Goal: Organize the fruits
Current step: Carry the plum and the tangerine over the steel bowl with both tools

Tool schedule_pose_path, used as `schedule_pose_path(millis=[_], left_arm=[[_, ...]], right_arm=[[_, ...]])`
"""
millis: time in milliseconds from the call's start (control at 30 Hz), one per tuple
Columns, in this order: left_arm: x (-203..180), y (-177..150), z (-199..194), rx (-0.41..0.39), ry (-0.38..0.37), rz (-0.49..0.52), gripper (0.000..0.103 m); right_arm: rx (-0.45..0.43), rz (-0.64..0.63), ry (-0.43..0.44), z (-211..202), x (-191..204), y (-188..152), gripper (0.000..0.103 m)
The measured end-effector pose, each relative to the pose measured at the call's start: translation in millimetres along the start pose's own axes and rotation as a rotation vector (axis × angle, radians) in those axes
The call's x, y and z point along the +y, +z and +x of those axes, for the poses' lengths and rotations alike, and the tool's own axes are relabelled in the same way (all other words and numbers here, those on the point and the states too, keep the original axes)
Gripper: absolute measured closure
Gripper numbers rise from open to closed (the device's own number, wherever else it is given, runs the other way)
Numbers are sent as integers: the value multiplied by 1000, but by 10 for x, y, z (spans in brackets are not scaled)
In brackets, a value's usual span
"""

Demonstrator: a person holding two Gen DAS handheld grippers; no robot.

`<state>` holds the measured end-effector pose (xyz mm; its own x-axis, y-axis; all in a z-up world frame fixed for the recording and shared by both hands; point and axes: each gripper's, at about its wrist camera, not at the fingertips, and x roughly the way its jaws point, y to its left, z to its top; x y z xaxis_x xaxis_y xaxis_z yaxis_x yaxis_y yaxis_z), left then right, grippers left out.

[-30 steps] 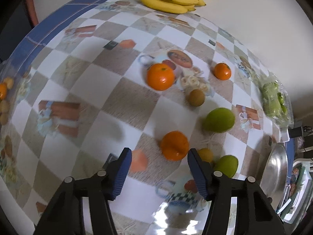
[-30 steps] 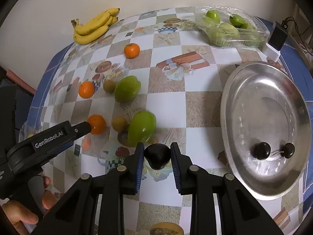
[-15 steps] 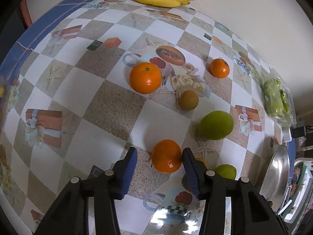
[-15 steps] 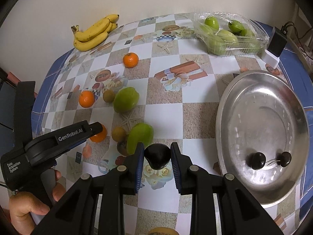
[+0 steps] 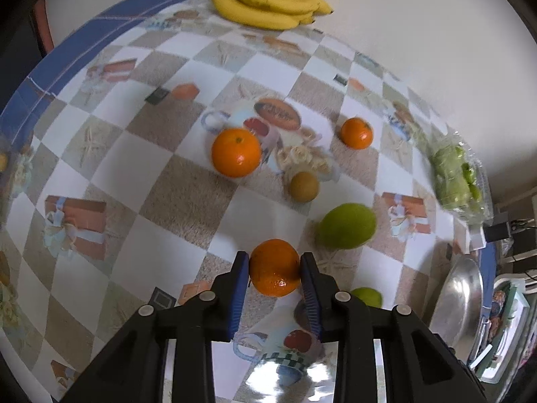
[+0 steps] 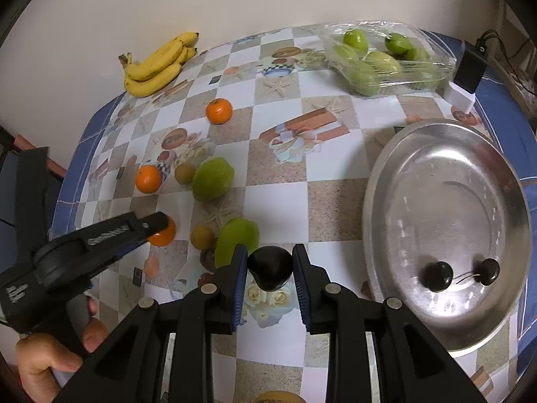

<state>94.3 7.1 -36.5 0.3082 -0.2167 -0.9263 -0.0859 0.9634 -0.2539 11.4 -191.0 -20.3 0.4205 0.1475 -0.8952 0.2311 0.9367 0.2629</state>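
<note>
My left gripper (image 5: pixel 274 265) is shut on an orange (image 5: pixel 274 267) low over the table; it also shows in the right wrist view (image 6: pixel 157 226). My right gripper (image 6: pixel 270 270) is shut on a dark, nearly black fruit (image 6: pixel 270 267) and holds it above the table left of the steel tray (image 6: pixel 446 174). Two dark round fruits (image 6: pixel 436 277) lie in the tray. Two more oranges (image 5: pixel 236 152) (image 5: pixel 356 132), two green mangoes (image 6: pixel 213 178) (image 6: pixel 236 240), two small brown fruits (image 6: pixel 184 173) (image 6: pixel 202 236) and a banana bunch (image 6: pixel 157 63) lie on the checked tablecloth.
A clear bag of green fruit (image 6: pixel 382 58) lies at the back right. A black charger on a white block (image 6: pixel 468 77) stands beside it near the tray. The wall runs behind the table. The blue table border (image 6: pixel 72 174) marks the left edge.
My left gripper moved forward around the nearest orange and closed on it. My right gripper, holding the dark fruit, shifted slightly with the view now showing more of the tray.
</note>
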Motion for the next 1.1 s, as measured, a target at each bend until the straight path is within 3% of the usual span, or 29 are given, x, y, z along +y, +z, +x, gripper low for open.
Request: schedule_pose_path(millis=[700,1100], left_arm=[[-778,-155,-203,-47,-52,206,70],[-1489,-462,-235,-61,-99,389,70]], right_arm=[[-61,214,-136,-179,-770,84,75],[-97,360,-195,-300,-1259,41,75]])
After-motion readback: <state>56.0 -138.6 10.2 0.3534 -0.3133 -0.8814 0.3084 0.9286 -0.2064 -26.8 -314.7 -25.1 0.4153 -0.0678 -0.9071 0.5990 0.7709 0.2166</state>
